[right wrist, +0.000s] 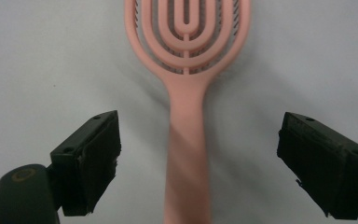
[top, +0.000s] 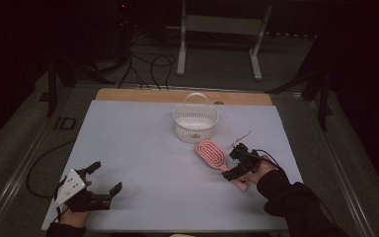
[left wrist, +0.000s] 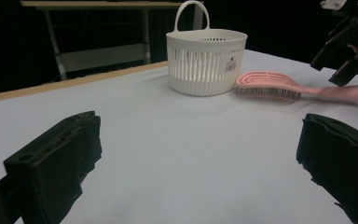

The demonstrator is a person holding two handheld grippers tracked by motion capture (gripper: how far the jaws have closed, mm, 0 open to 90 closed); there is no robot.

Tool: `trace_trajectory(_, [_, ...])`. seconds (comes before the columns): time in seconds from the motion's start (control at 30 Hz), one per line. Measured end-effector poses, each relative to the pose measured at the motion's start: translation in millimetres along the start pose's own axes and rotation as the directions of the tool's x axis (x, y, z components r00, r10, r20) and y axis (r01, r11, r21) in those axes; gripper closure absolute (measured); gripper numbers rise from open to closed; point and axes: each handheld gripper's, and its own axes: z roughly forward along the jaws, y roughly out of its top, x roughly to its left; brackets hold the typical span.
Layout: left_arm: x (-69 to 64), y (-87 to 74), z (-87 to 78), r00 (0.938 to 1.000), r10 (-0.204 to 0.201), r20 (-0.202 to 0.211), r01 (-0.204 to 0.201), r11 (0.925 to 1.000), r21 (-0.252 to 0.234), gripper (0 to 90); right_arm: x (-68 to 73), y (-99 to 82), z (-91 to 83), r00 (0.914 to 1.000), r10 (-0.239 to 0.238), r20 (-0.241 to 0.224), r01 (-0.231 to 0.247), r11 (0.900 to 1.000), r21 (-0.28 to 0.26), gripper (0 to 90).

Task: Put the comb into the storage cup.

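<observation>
**Brush handle between my open right jaws**

Pink hairbrush (right wrist: 186, 93) lies flat on the white table cover (top: 143, 148), its handle running up between my right gripper (right wrist: 198, 161) jaws, which gape wide and touch nothing. Just beyond its head stands the white slotted basket (top: 195, 123). My left gripper (top: 106, 178) rests open, well apart.

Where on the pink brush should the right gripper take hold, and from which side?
On the handle, from straight above. The brush lies flat on the table, bristles down, and its narrow straight handle already runs between the open jaws of the right gripper. The wide slotted head looks too broad for them. Closing across the handle's width seems the surest grip.
</observation>
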Motion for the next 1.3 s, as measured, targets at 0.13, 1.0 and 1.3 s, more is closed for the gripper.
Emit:
trace_trajectory(0.13, [0.2,0.0,-0.2,1.0,0.001,0.001,-0.001,1.0,0.0,0.0,-1.0,7.5,4.9,0.9999,0.011,-0.009,-0.01,0.9996,0.025,16.2])
trace_trajectory(1.0, [0.6,-0.2,0.2,0.9999,-0.009,0.004,0.009,0.9999,-0.003,0.0,5.2,21.4,21.2,1.0,0.001,0.002,-0.001,0.9899,0.142,50.9])
trace_trajectory(1.3, [0.9,-0.3,-0.1,0.9999,-0.011,0.004,0.011,0.9999,-0.004,0.0,5.8,23.1,27.7,1.0,-0.001,-0.008,0.003,0.9855,0.17,57.3])
